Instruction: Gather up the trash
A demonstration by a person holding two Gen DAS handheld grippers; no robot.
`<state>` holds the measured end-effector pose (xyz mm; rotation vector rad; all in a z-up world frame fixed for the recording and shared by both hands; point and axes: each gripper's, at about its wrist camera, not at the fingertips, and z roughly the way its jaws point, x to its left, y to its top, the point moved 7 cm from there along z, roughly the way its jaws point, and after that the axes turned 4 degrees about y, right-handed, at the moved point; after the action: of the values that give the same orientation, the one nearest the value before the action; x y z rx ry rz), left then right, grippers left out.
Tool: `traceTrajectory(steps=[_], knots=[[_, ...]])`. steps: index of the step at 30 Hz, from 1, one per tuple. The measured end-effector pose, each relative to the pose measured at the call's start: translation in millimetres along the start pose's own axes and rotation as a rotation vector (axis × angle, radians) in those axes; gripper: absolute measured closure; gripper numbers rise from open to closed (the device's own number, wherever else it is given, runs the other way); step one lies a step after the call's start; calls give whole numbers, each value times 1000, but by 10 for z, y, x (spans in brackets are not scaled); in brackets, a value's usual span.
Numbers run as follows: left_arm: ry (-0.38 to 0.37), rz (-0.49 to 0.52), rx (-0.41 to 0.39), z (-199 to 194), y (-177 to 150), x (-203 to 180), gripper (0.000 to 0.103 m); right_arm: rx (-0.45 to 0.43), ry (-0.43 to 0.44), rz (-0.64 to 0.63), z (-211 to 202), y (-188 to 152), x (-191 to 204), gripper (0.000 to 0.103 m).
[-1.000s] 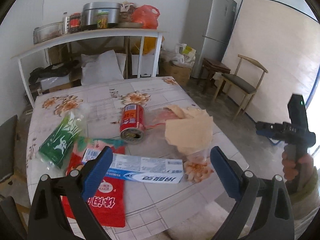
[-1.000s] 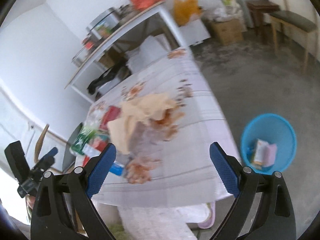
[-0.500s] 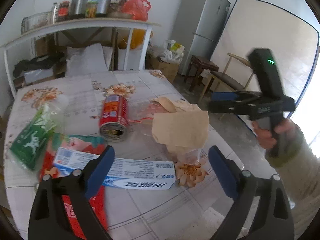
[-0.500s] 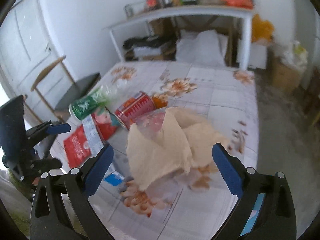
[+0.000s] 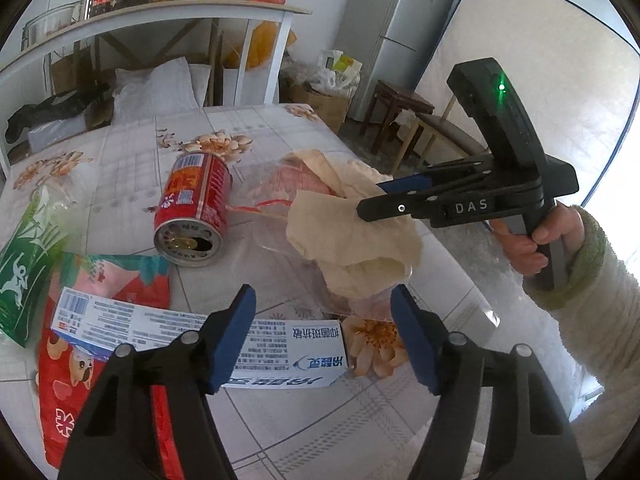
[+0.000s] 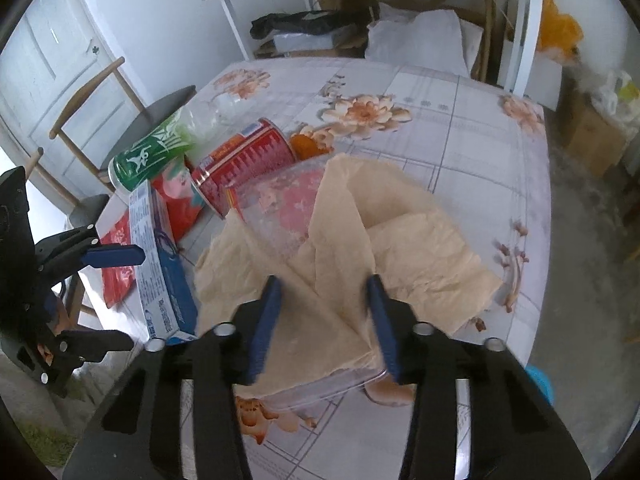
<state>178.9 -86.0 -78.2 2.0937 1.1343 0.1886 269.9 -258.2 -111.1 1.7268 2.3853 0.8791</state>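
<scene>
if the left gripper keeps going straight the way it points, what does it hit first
Most likely the blue and white toothpaste box, which lies just ahead between the left gripper fingers; depth is hard to judge.

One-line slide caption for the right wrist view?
Right gripper closing around crumpled beige paper on the floral table.

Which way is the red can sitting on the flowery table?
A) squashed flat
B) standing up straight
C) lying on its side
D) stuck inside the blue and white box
C: the red can lies on its side on the table, its round end showing, apart from the blue and white box.
</scene>
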Motion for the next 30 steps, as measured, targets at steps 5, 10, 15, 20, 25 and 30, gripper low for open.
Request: traceTrajectory(steps=[5,10,15,20,25,30], knots=[[-3,-10,5,10,-34,2,40,-32,4,32,-79,50,-49,99],[-6,-16,0,-7,-47,6,44,-102,10,77,-259,118,-64,103],[-5,-31,-18,-55,-52,26,48,-201,3,135,-551,194,-100,103],[-5,-45,-37,-97,-47,54,52,-300,5,203,-875,216,-151,103],[-6,-58,-48,-149,-74,63,59,-392,18,250,-1269,144,-103,103],[-10,-71,-71,-238,-73,81,63,-448,103,301,-1594,-76,112,103]])
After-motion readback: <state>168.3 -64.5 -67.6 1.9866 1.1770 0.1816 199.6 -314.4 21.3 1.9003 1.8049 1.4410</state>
